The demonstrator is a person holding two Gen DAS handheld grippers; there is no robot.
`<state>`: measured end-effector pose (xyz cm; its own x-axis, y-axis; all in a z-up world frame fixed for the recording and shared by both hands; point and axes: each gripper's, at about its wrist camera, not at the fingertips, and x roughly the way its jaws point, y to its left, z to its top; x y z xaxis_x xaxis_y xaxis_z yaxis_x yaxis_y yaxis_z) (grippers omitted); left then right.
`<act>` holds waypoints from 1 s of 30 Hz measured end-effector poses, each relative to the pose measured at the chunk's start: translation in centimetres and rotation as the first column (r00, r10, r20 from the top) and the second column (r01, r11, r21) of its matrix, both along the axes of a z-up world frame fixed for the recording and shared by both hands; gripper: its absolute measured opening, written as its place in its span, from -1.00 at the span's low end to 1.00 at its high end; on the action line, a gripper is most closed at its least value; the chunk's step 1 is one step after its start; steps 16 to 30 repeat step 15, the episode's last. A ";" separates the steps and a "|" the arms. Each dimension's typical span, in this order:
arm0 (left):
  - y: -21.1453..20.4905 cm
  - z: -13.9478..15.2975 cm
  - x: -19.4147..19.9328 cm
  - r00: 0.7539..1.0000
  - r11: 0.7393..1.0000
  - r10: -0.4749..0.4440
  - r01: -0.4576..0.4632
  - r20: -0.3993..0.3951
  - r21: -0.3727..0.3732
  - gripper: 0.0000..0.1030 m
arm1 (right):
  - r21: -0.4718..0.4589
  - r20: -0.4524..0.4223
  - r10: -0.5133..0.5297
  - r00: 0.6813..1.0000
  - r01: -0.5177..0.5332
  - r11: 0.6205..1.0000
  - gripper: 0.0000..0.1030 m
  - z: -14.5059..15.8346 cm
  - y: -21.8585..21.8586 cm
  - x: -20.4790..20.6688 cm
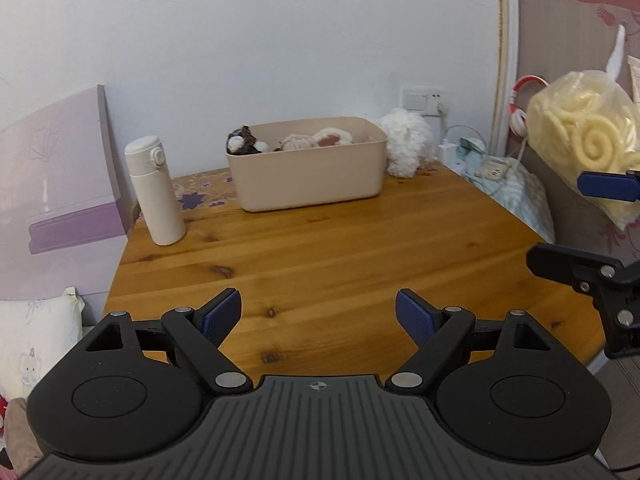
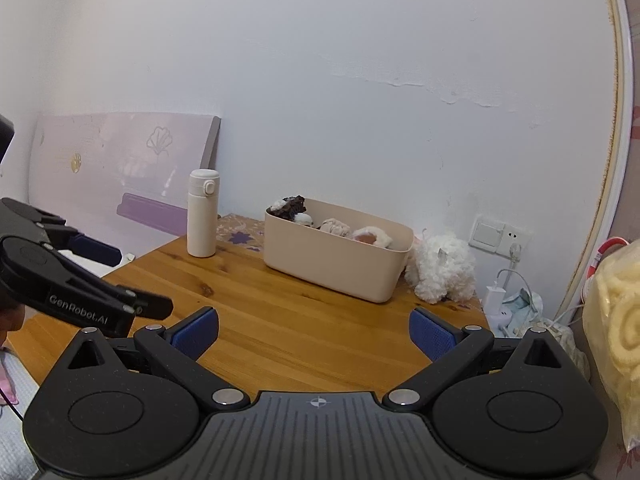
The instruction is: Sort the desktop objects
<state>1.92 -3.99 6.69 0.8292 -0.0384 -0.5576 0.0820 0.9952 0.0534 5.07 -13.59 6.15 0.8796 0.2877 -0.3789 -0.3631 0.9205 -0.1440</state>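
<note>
A beige bin [image 1: 308,176] [image 2: 336,264] stands at the back of the wooden table [image 1: 320,256] [image 2: 280,320]. A dark plush toy [image 1: 242,142] [image 2: 290,206] and pink-and-cream plush toys [image 1: 320,140] [image 2: 360,234] lie in it. Left of the bin a white bottle [image 1: 156,196] [image 2: 203,220] stands upright. A fluffy white plush [image 1: 408,144] [image 2: 444,268] sits against the bin's right end. My left gripper [image 1: 319,312] [image 2: 128,280] is open over the near table edge, holding nothing. My right gripper [image 2: 314,330] [image 1: 592,228] hangs open beside it on the right, also with nothing in it.
A clear bag of yellow spiral snacks [image 1: 576,128] [image 2: 616,320] rests on furniture off the table's right side. A lavender board [image 1: 60,168] [image 2: 120,160] leans on the wall at left. A wall socket with a charger [image 1: 424,98] [image 2: 500,236] and cables are at back right.
</note>
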 end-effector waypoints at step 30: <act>-0.9 -0.5 -0.8 1.000 1.000 -0.021 0.021 -0.007 -0.001 0.67 | 0.030 -0.015 -0.040 0.999 0.041 0.999 1.00 -0.6 -1.9 -0.6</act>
